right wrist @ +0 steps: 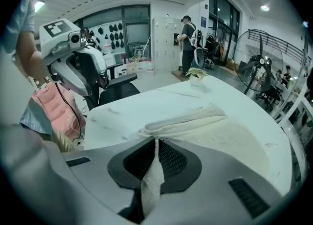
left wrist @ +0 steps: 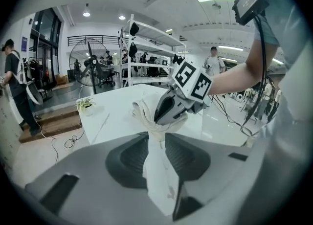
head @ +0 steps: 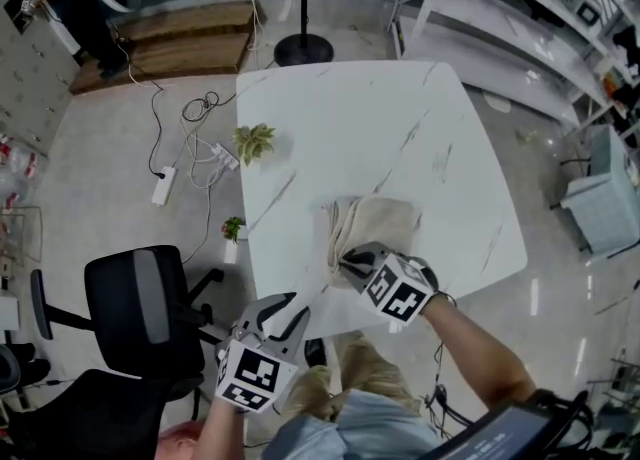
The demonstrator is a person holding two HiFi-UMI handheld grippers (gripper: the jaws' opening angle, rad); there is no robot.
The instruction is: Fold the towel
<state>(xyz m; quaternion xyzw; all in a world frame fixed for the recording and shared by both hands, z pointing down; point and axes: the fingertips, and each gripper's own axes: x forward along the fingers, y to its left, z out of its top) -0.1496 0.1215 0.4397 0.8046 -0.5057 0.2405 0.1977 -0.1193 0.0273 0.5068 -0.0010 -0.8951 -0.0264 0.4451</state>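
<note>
**Towel (head: pixel 376 220) being pinched at two places, lying bunched on the counter**

The cream towel is lying partly gathered near the front of the white marble-patterned counter (head: pixel 340 113), with one end trailing toward the near edge. The left hand-held gripper (head: pixel 287 314) is holding that trailing end. Its jaws are standing narrow with a strip of cloth pressed between them, and the strip is running up to the bunched part. The right hand-held gripper (head: pixel 346 260) is sitting at the near edge of the bunch, its jaws almost together on a thin fold of the hem.

The cloth is looking light, thin and thoroughly limp. It is sagging and creasing wherever nothing is supporting it, so it is likely going to follow a pull rather than hold a shape. The woven surface is probably giving the pads enough to bite on, though a single thin layer could be creeping out under a sharp tug. Corners and hem edges are looking like the best places to take hold, well apart from each other, so the cloth is staying taut between the two grips while being laid over.
</note>
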